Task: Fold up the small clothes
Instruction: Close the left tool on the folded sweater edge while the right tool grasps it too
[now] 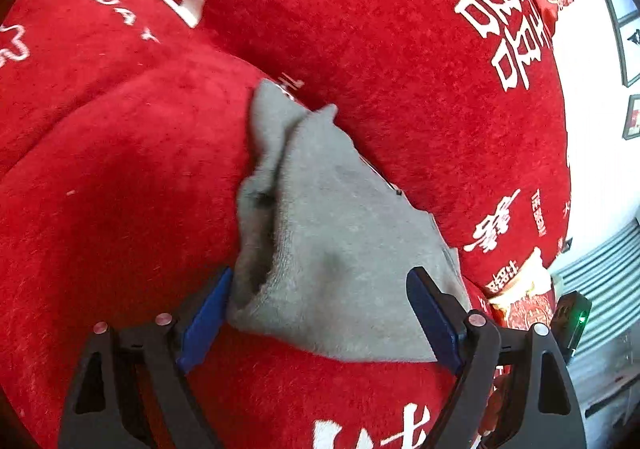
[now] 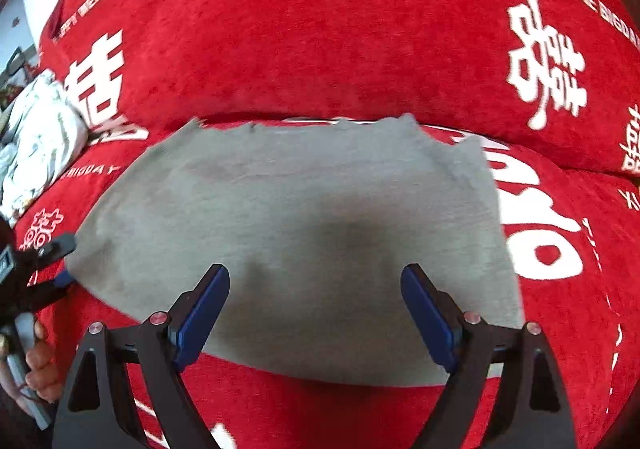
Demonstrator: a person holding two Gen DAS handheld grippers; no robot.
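The grey cloth (image 2: 296,233) is lying sideways just ahead of both wide-open, empty tongs, left tongs (image 1: 320,313) at its end, right tongs (image 2: 316,313) mid-edge.

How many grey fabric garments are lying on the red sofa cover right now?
1. The grey fleecy cloth garment lies spread on the red sofa seat, in front of both open grippers, left gripper and right gripper. More could be hidden out of view.

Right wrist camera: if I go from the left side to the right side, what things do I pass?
White crumpled cloth → grey garment lying spread flat → big white printed characters on the red sofa cover.
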